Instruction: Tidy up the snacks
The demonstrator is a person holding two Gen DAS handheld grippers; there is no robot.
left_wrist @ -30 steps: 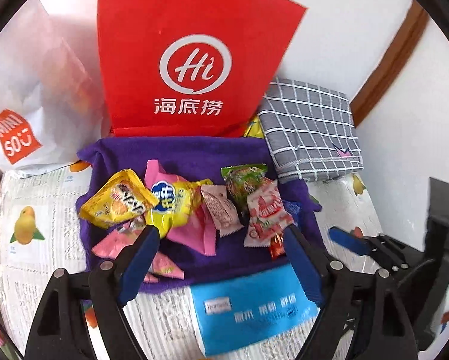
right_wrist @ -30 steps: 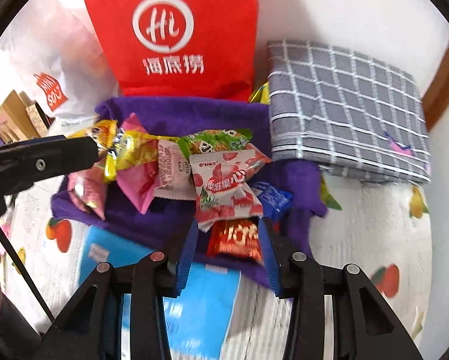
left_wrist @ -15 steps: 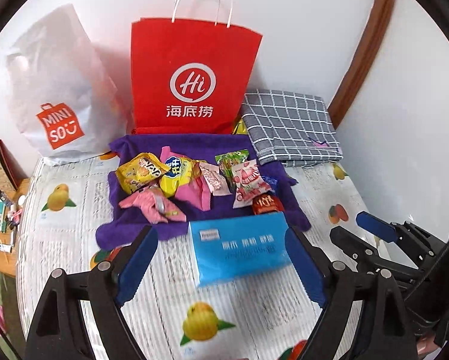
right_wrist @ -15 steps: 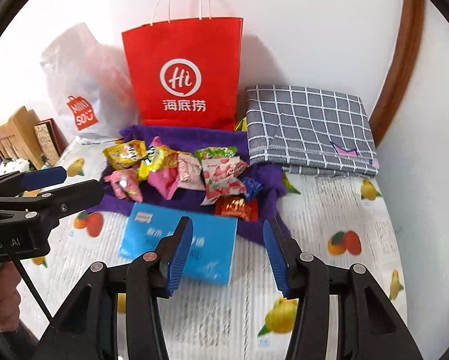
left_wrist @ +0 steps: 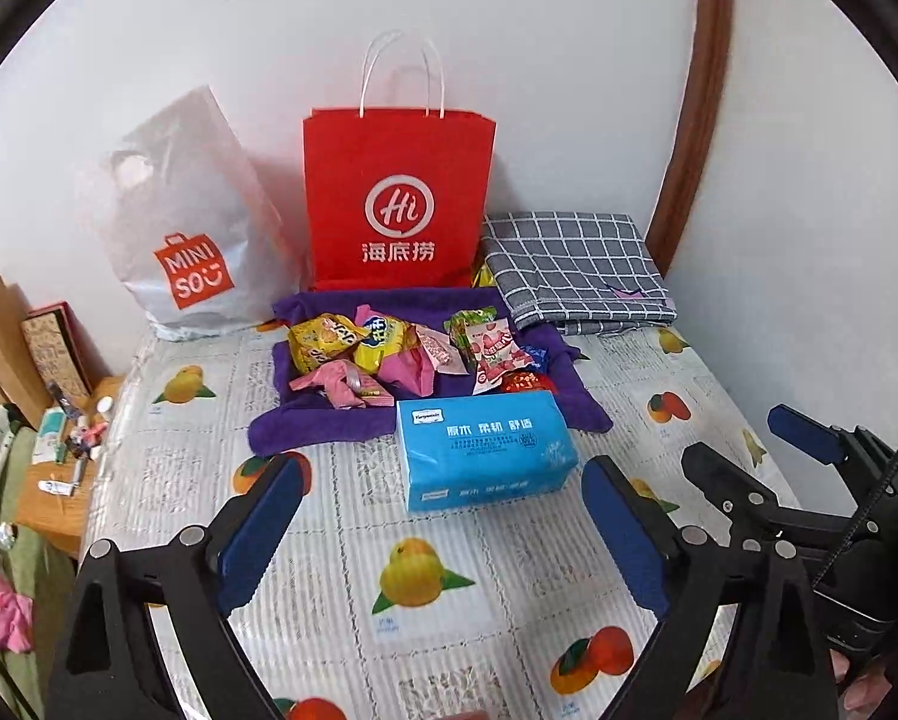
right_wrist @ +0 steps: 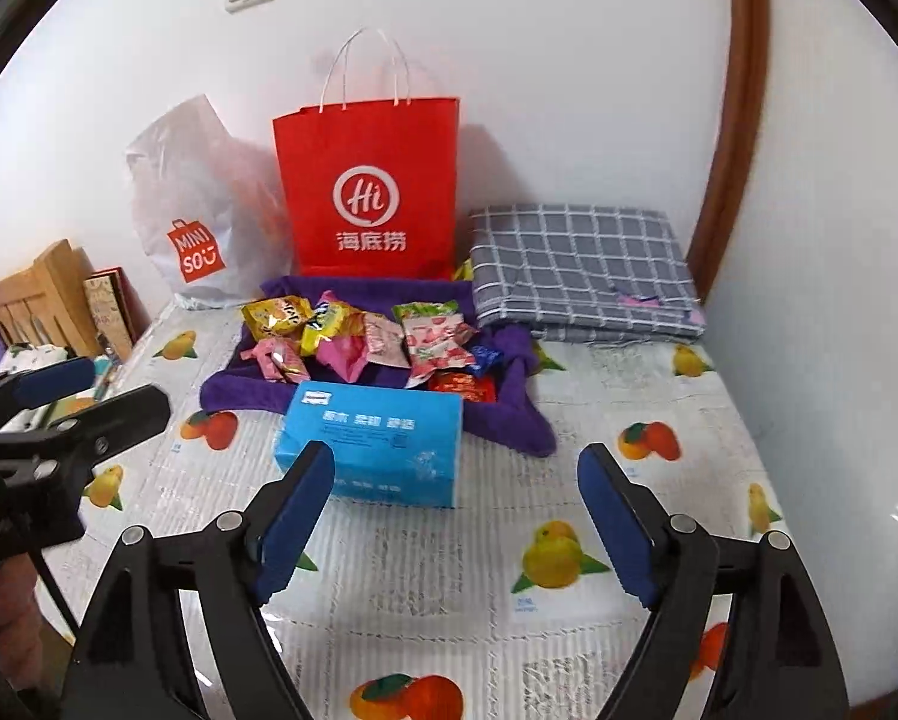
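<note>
Blue pads of the left gripper (left_wrist: pixel 443 534) and the right gripper (right_wrist: pixel 455 531) were seen nearest, both sets of jaws opening wide with nothing between them. Past them a blue tissue pack (left_wrist: pixel 485 450) was laid on the fruit-print sheet (left_wrist: pixel 425 594). Behind it the snacks (left_wrist: pixel 401 354) were piled on a purple towel (left_wrist: pixel 311 426). One packet should probably be picked by its edge, so the others are not pushed around.

Snacks (left_wrist: pixel 413 354) on towel (left_wrist: pixel 305 426), tissue pack (left_wrist: pixel 485 450) in front, paper bag (left_wrist: pixel 398 204) behind, folded cloth (left_wrist: pixel 575 270) to right
</note>
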